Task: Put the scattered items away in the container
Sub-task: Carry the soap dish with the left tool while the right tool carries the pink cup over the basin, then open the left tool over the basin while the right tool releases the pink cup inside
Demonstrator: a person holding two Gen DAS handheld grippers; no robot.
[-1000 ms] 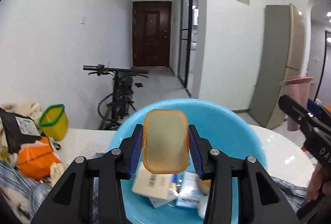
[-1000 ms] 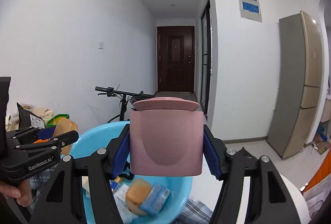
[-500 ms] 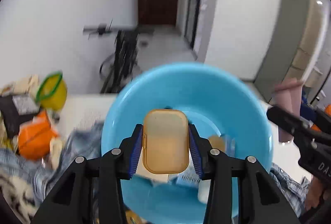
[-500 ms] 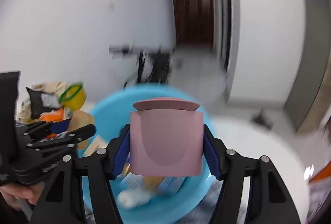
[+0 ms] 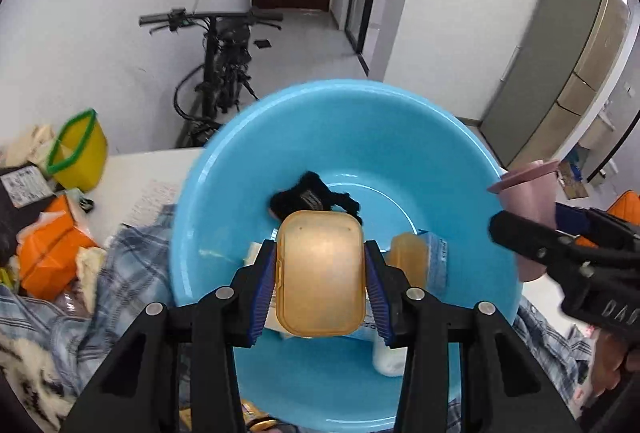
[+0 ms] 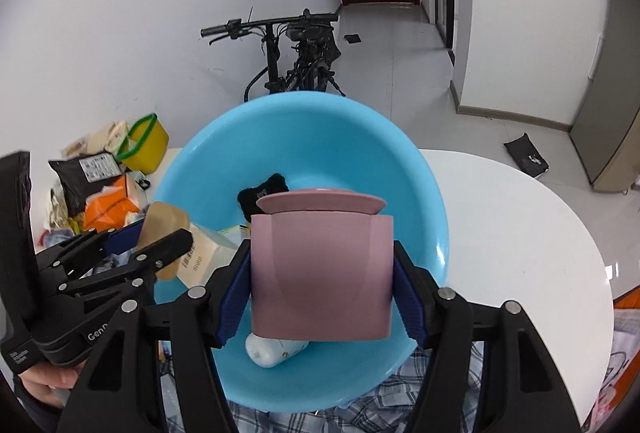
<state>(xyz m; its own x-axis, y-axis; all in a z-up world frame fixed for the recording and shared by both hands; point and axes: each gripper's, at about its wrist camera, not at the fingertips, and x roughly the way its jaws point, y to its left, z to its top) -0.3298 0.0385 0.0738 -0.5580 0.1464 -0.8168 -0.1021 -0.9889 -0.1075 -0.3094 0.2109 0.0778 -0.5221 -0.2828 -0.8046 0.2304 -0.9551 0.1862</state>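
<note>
Task part done: blue basin (image 5: 340,137) holds several items; left gripper (image 5: 320,283) pinches an amber box (image 5: 321,273), right gripper (image 6: 320,287) a pink cup (image 6: 320,273), clutter remaining far left.

Blue basin (image 6: 304,137), pink cup (image 6: 320,273), amber box (image 5: 320,273)
</note>
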